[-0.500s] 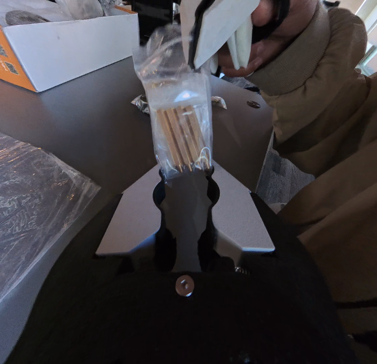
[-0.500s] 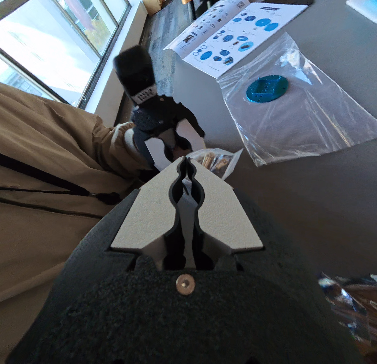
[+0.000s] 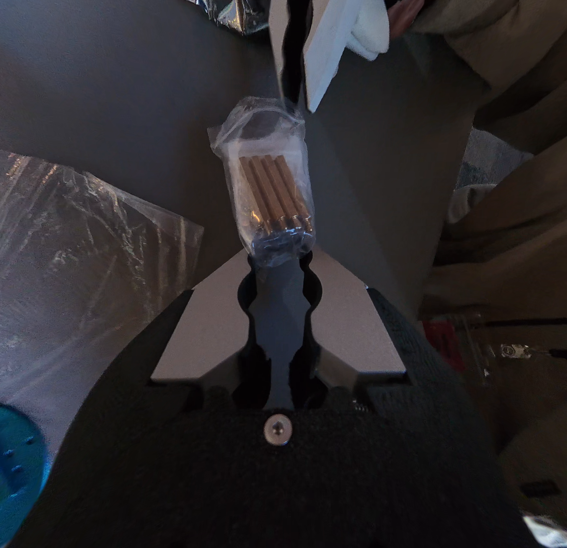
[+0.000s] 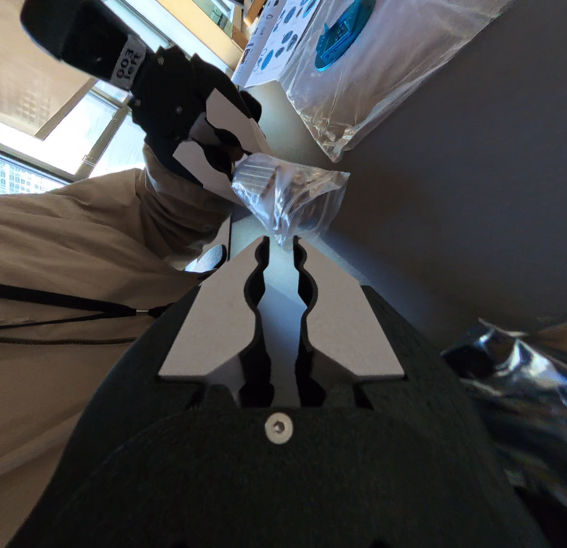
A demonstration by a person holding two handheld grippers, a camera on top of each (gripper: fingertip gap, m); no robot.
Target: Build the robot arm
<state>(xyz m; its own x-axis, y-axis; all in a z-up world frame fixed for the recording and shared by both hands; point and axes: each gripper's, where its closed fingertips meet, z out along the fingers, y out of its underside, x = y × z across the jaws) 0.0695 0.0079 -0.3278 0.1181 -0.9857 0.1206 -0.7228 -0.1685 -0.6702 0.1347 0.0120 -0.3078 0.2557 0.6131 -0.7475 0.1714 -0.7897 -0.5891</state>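
2 ends of a light, slippery bag of brass standoffs [image 3: 270, 189] are met: left gripper [image 3: 277, 257] clamps the stiff loaded end, right gripper [image 4: 280, 242], barely parted, straddles the limp corner, hold unclear.

— What is held?

— A small clear bag [image 3: 267, 180], crumpled and puffed, lifted off the grey table [image 3: 122, 88].

— And inside it?

— A bundle of brass hex rods [image 3: 271, 192] lying side by side along the bag's length, with a dark clump of small parts at one end, too blurred to name.

— Who has it?

— The left gripper [image 3: 279, 257] pinches the end with the dark clump between its fingers. The bag's opposite corner pokes between the tips of the right gripper [image 4: 279, 242], whose fingers stand apart.
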